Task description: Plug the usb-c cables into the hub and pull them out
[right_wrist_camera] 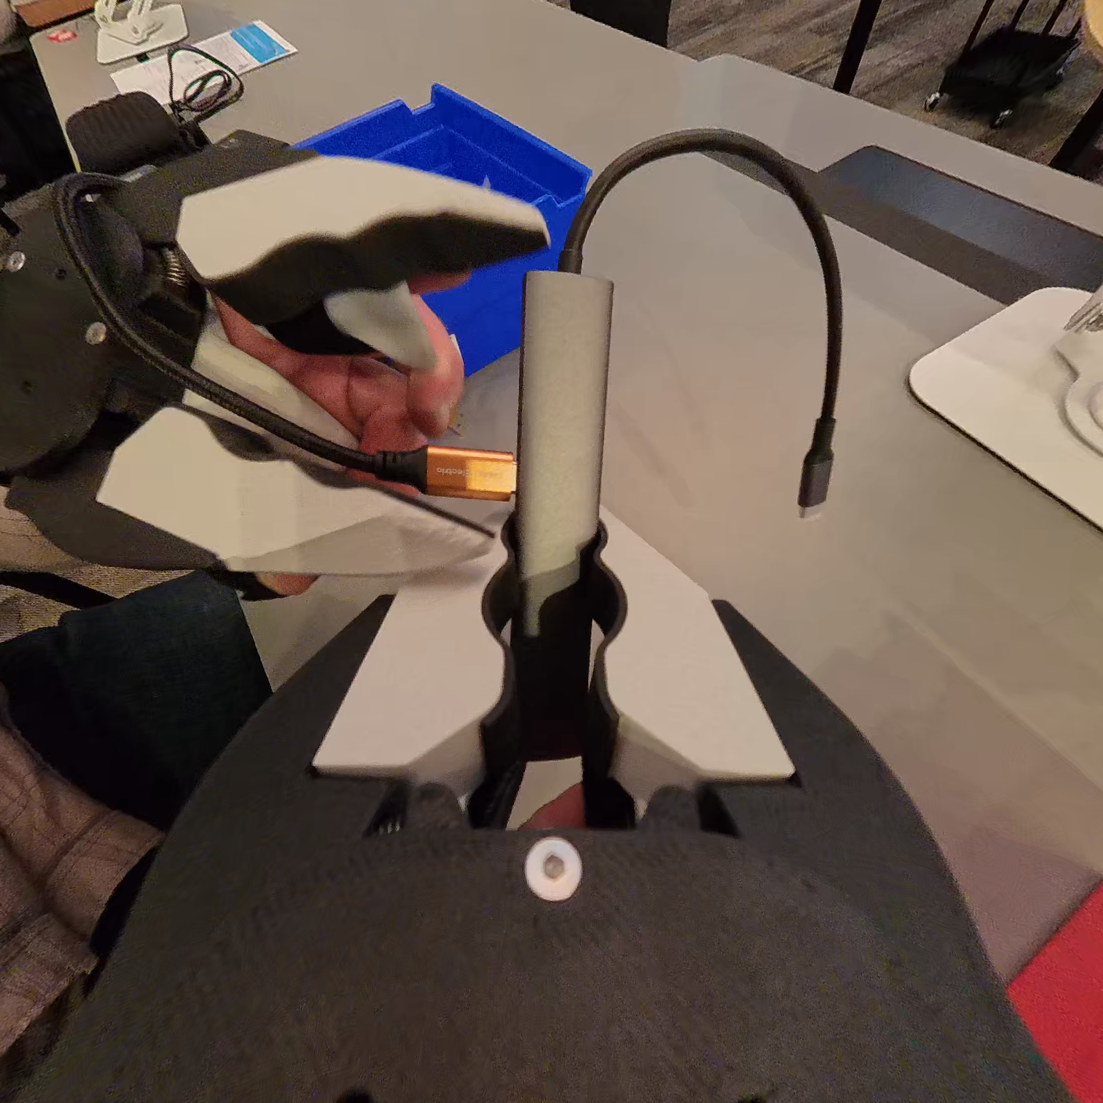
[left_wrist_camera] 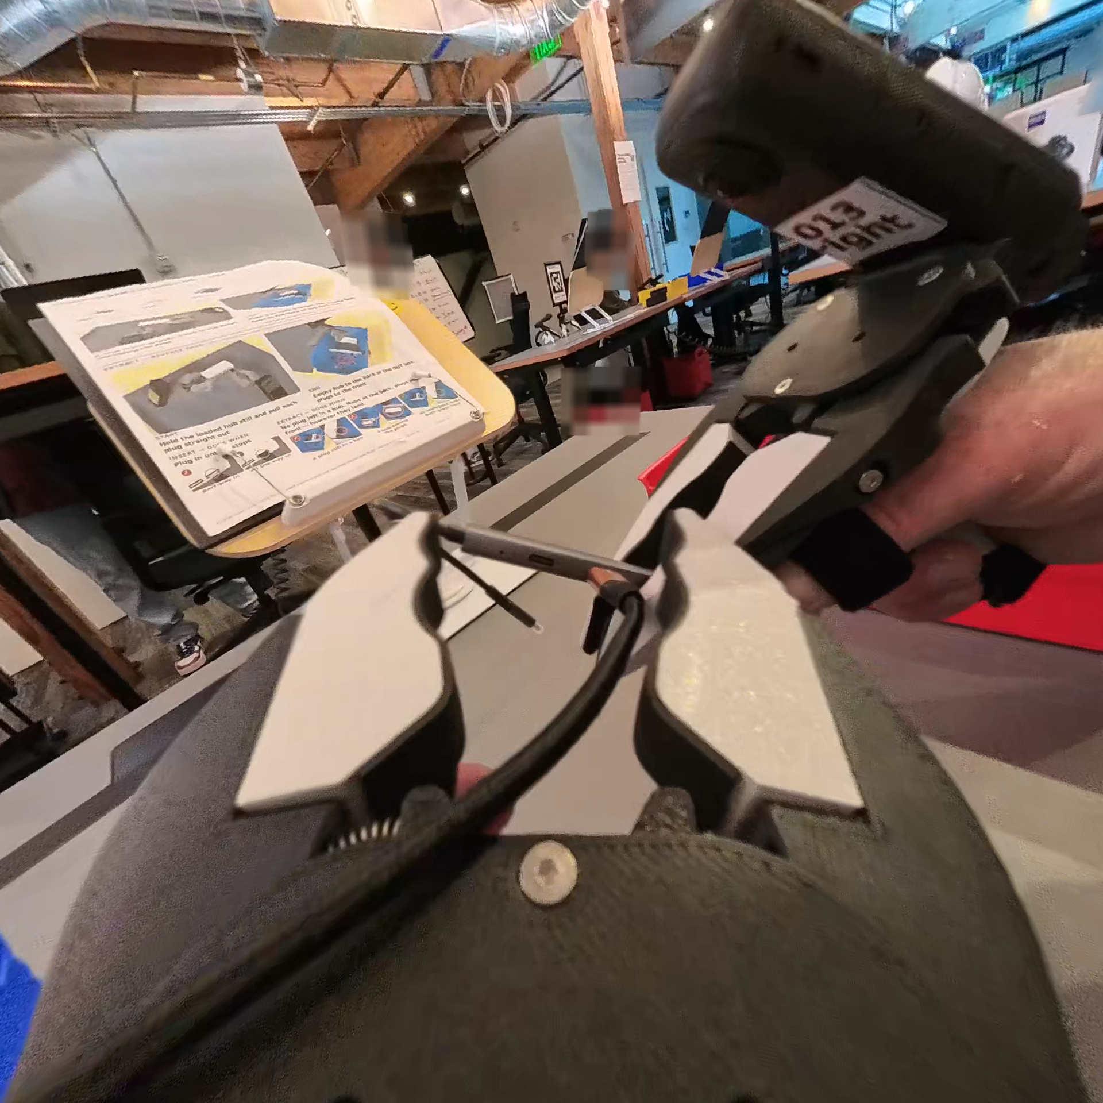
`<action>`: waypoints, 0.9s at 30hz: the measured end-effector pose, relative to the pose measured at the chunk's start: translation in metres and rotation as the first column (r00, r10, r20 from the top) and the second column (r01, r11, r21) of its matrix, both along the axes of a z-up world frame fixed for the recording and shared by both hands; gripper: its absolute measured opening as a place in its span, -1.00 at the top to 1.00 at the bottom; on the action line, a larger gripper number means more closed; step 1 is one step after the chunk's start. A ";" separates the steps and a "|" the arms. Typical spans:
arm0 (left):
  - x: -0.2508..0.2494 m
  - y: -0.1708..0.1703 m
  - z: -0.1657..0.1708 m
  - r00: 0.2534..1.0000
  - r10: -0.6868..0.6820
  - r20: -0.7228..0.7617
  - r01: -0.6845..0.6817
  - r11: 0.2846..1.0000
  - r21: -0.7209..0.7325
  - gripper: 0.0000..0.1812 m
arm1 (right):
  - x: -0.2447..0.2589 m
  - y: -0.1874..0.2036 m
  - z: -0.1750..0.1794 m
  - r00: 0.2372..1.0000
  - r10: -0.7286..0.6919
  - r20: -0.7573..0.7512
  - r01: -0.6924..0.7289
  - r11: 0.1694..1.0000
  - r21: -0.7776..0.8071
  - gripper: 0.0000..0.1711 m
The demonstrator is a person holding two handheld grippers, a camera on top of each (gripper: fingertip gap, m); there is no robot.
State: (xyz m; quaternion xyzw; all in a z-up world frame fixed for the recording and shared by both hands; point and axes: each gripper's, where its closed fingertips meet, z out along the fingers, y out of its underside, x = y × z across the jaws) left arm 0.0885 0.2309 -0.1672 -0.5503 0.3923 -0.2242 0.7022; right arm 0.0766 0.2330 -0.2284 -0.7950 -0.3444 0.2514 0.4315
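grey table [right_wrist_camera: 746, 250] lies under both your tongs, in a workshop room with wooden beams [left_wrist_camera: 382, 137] and metal ducts [left_wrist_camera: 370, 30] above. you have one hub [right_wrist_camera: 564, 418], and your right gripper [right_wrist_camera: 552, 573] is closed on its lower end, so the hub stands up between the fingers. its own black tail cable [right_wrist_camera: 776, 197] bends over to the right of these fingers and its plug hangs free. you have one orange-plug cable [right_wrist_camera: 471, 473]; the plug sits against the left side of the hub, between the fingers of your left gripper [left_wrist_camera: 546, 537], which stand apart around it. i cannot tell how deep it is in. one blue bin [right_wrist_camera: 477, 173] is beyond the left gripper. one instruction sheet [left_wrist_camera: 262, 382] on a stand is beyond and left of the left fingers.
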 end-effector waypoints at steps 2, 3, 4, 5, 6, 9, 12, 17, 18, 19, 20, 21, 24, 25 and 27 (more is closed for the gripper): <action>0.001 0.002 0.000 1.000 0.005 -0.004 -0.005 1.000 0.010 0.37 | 0.001 0.001 0.002 1.000 -0.009 0.019 0.008 1.000 0.017 0.84; 0.001 0.003 0.001 1.000 0.011 -0.005 -0.011 1.000 0.013 0.39 | 0.002 0.003 0.003 1.000 -0.014 0.028 0.013 1.000 0.023 0.84; 0.001 0.005 0.001 1.000 0.017 -0.011 -0.016 1.000 0.017 0.41 | 0.003 0.003 0.003 0.999 -0.015 0.030 0.015 1.000 0.026 0.84; 0.001 0.005 0.001 1.000 0.021 -0.014 -0.020 1.000 0.021 0.41 | 0.003 0.004 0.003 0.999 -0.016 0.032 0.015 1.000 0.026 0.84; 0.001 0.006 0.002 1.000 0.022 -0.014 -0.022 1.000 0.017 0.41 | 0.004 0.005 0.004 0.999 -0.018 0.038 0.017 0.999 0.030 0.84; 0.000 0.004 0.001 0.997 0.054 -0.051 -0.051 0.997 0.053 0.40 | 0.006 0.007 0.003 0.998 -0.027 0.057 0.025 0.999 0.038 0.84; -0.002 -0.003 -0.001 0.992 0.064 -0.107 -0.051 0.991 0.125 0.52 | 0.011 0.010 0.002 0.998 -0.045 0.049 0.044 0.999 0.031 0.84; 0.002 -0.008 -0.014 0.961 0.087 -0.261 -0.038 0.981 0.189 0.71 | 0.012 0.011 0.001 0.996 -0.047 0.074 0.044 0.998 0.041 0.84; 0.004 -0.008 -0.018 0.954 0.073 -0.289 -0.023 0.984 0.174 0.77 | 0.012 0.011 0.000 0.995 -0.047 0.090 0.043 0.998 0.045 0.84; 0.004 -0.006 -0.020 0.948 0.081 -0.307 -0.031 0.986 0.167 0.80 | 0.012 0.011 -0.001 0.993 -0.048 0.106 0.043 0.998 0.051 0.84; 0.005 -0.005 -0.021 0.943 0.084 -0.321 -0.033 0.986 0.161 0.80 | 0.013 0.012 -0.002 0.991 -0.053 0.125 0.046 0.997 0.059 0.84; 0.006 -0.005 -0.022 0.940 0.080 -0.332 -0.028 0.987 0.159 0.81 | 0.014 0.012 -0.002 0.990 -0.054 0.134 0.047 0.997 0.060 0.84; 0.007 -0.004 -0.026 0.928 0.078 -0.365 -0.023 0.988 0.153 0.84 | 0.016 0.013 -0.005 0.986 -0.055 0.160 0.046 0.997 0.060 0.84; 0.008 -0.005 -0.027 0.926 0.075 -0.371 -0.022 0.989 0.144 0.85 | 0.016 0.013 -0.005 0.985 -0.054 0.166 0.045 0.997 0.059 0.84; 0.008 -0.004 -0.028 0.925 0.078 -0.373 -0.027 0.990 0.140 0.85 | 0.017 0.014 -0.005 0.984 -0.055 0.169 0.046 0.997 0.062 0.84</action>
